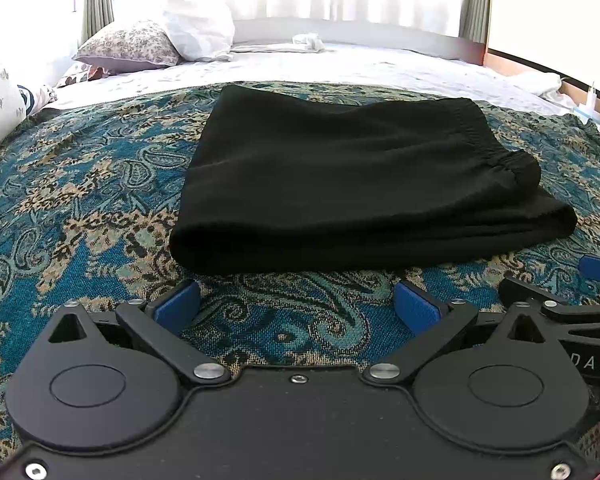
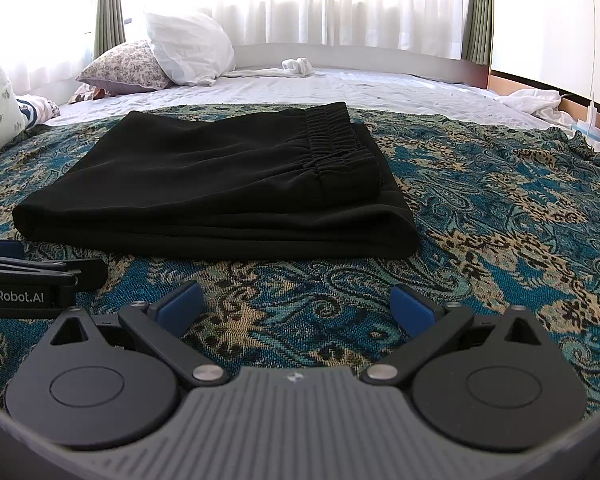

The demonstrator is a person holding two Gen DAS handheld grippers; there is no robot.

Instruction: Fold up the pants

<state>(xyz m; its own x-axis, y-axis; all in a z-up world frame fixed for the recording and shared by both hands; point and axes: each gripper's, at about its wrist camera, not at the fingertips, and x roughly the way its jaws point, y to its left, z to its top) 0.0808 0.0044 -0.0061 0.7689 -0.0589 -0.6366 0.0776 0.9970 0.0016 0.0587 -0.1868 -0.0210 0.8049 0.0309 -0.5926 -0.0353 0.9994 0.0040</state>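
Nearest to me: my left tongs (image 1: 296, 306), blue pads (image 1: 178, 304) spread wide apart, nothing between them, hovering over the patterned blanket (image 1: 80, 208) at the near edge of the bed. My right tongs (image 2: 296, 308), likewise wide open and holding nothing, sit just beside the left ones; each pair shows at the side of the other's view.

Next item: pants (image 1: 352, 184), black, folded into a compact rectangular stack, lying flat on the blanket just beyond both tongs and touching neither. The elastic waistband (image 2: 332, 144) lies on top of the stack, towards its right side; the rounded fold faces the near edge.

Beyond the pants: white sheet (image 2: 340, 88) covering the far half of the bed. Floral pillow (image 2: 124, 66) and white pillow (image 2: 188, 48) at the far left corner. Small crumpled white cloth (image 2: 298, 66) near the far edge, by the headboard. Rumpled white fabric (image 2: 532, 102) at the right edge.

Farthest: sheer curtains (image 2: 340, 4) over a bright window, green drapes (image 2: 108, 4) at the sides.
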